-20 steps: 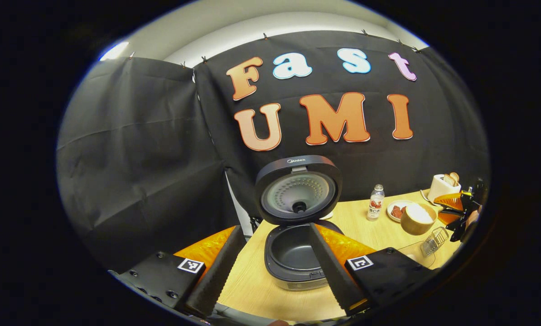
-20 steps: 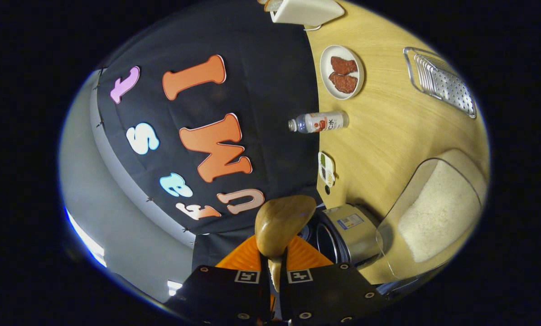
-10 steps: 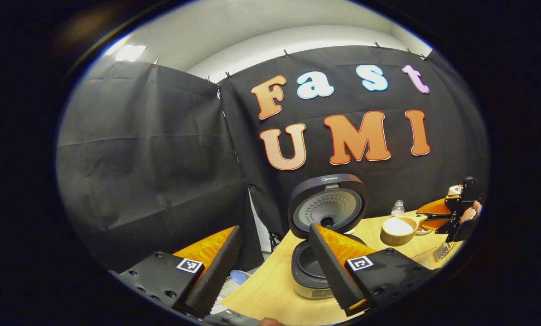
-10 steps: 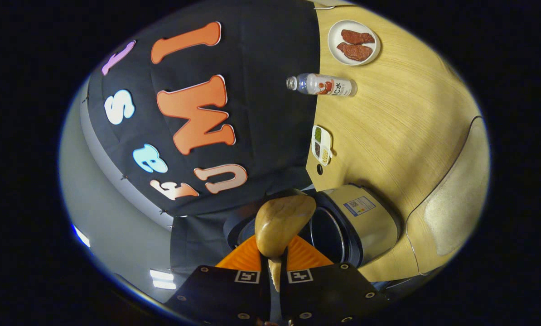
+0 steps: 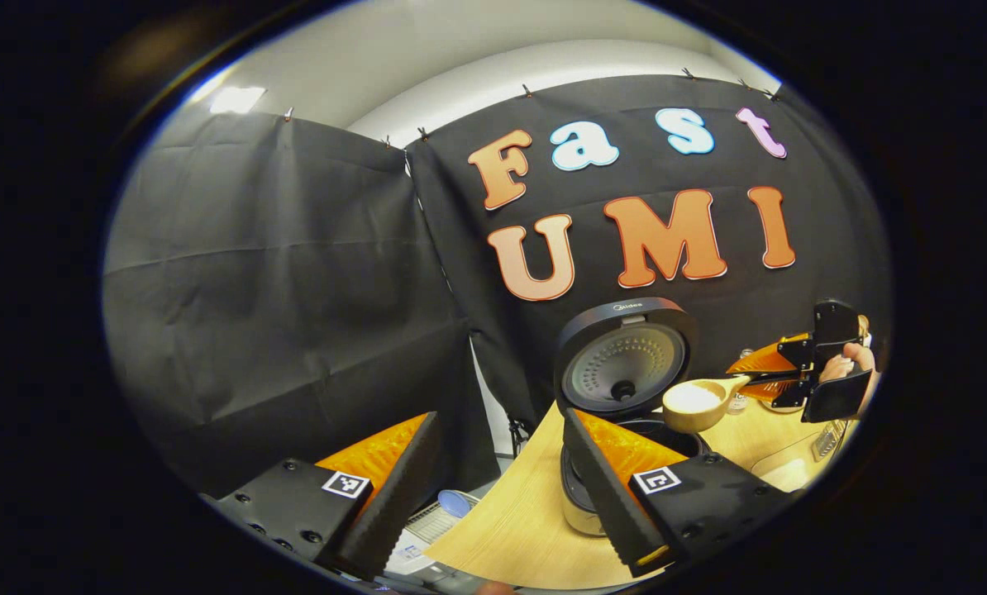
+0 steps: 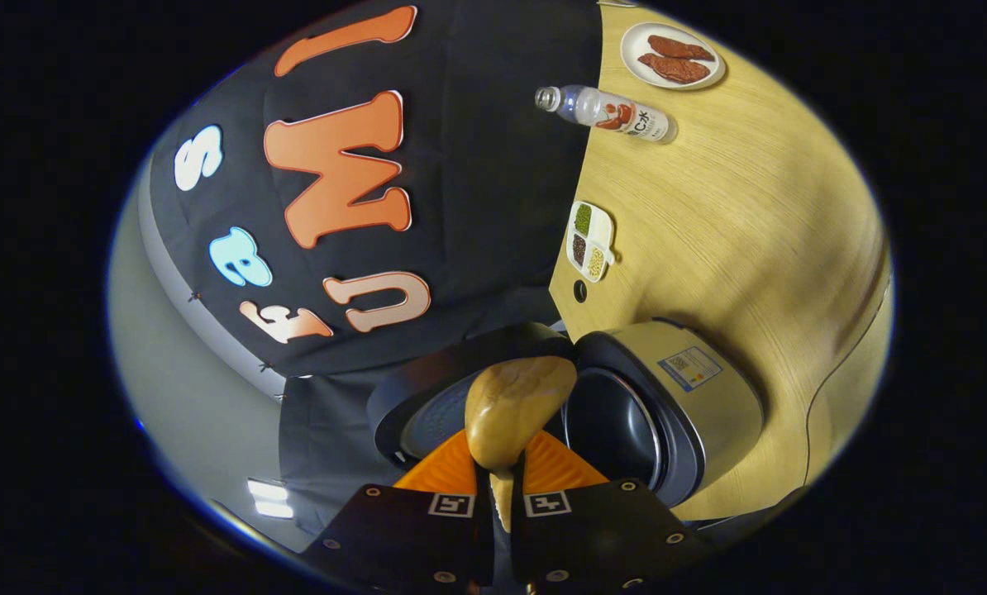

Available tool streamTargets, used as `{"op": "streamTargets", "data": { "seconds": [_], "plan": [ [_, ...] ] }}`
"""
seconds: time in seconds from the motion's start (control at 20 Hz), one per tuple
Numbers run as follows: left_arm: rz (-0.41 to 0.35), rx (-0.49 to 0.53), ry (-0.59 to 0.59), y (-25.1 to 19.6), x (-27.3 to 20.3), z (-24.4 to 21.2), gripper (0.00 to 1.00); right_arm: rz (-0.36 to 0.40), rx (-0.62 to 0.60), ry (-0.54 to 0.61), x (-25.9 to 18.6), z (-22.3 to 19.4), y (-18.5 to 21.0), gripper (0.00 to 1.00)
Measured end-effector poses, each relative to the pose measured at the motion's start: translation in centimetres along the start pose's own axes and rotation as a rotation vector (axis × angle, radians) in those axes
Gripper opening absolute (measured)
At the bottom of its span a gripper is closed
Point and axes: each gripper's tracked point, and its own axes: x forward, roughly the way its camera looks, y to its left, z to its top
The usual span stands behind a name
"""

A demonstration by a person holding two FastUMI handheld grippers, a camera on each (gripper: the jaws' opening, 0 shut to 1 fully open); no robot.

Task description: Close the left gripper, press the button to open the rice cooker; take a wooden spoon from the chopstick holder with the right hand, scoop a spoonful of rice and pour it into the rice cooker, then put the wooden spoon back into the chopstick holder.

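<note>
The rice cooker (image 5: 617,368) stands with its lid up on the wooden table (image 5: 526,529); its dark inner pot (image 6: 617,421) is bare. My left gripper (image 5: 500,417) hangs open in front of and left of the cooker, holding nothing. In the left gripper view my right gripper (image 5: 783,372), held by a hand (image 5: 853,364), carries the wooden spoon (image 5: 692,405), its bowl heaped with white rice, just above the pot's right rim. In the right gripper view, which is rolled sideways, my right gripper (image 6: 502,475) is shut on the spoon's handle, and the spoon bowl (image 6: 514,401) lies against the cooker's mouth.
A bottle (image 6: 617,116), a plate of meat (image 6: 671,58) and a small divided dish (image 6: 590,240) stand at the back of the table (image 6: 750,215). A clear rice container (image 5: 791,471) and a wire rack (image 5: 828,438) lie right of the cooker.
My right gripper has carried the loaded spoon from the rice container leftward to the cooker's rim. My left gripper has pulled back and to the left, away from the cooker, still open.
</note>
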Motion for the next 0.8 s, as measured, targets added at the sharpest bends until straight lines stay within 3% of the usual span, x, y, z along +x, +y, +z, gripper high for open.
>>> {"op": "streamTargets", "data": {
  "seconds": [0.75, 0.8],
  "plan": [
    [0.011, 0.002, 0.060, 2.3, 0.1, -3.0, 1.00, -0.154, -0.447, -0.020, 4.1, -1.4, 0.1, 0.08],
    [0.010, 0.001, 0.061, 2.3, 0.1, -3.1, 0.94, -0.166, -0.485, -0.026, 4.1, -1.3, 0.0, 0.08]
  ]
}}
